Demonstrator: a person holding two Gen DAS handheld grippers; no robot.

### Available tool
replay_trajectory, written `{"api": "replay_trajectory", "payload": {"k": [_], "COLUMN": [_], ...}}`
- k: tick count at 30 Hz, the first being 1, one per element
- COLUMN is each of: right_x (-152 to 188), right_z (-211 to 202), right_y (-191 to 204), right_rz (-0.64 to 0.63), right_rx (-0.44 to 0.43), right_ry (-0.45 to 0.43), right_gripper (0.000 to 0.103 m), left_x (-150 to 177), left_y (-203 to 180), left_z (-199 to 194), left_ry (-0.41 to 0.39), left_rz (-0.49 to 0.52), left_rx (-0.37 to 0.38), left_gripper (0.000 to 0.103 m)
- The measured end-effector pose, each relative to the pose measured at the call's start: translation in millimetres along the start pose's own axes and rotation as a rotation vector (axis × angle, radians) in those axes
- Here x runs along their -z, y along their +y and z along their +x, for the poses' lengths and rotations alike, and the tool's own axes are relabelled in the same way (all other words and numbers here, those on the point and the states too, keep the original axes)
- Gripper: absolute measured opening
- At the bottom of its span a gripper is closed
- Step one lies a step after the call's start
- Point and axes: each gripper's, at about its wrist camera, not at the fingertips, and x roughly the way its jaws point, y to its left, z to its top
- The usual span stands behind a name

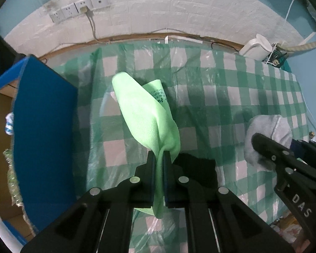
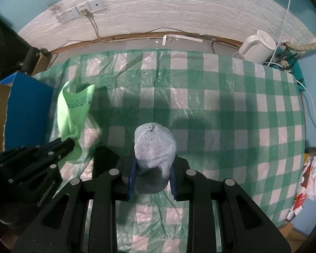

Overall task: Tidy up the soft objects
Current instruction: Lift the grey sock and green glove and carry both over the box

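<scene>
Green cloth (image 1: 145,113), soft fleece, folded, dark print at its edge

Cloth (image 1: 145,113): light green with dark printed text. Knitted sock (image 2: 154,145): pale grey-blue. Table cover (image 2: 221,109): green-and-white check. Box (image 1: 44,130): blue outside, brown inside. Kettle (image 2: 257,46): white. Both grippers: black, blue pads (image 2: 131,179).

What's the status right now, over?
Left gripper shut on green cloth. Right gripper shut on grey knit sock. Both lifted. Blue box left, unobstructed.
</scene>
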Motion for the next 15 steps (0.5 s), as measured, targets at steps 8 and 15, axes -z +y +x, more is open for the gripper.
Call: {"api": "replay_trajectory", "payload": {"k": [8, 15], "right_x": [13, 23], "right_z": [-26, -45], "right_y": [12, 24], "right_rz": [-0.012, -0.034], "right_rx": [-0.030, -0.037], "right_ry": [-0.034, -0.053], "right_gripper": [0.024, 0.024], "left_x": [12, 25], "left_y": [2, 10], "left_z": [-34, -67], "left_ry": [-0.077, -0.132], "left_rz": [0.021, 0.027], "left_rx": [-0.045, -0.058], "left_gripper": [0.006, 0.006]}}
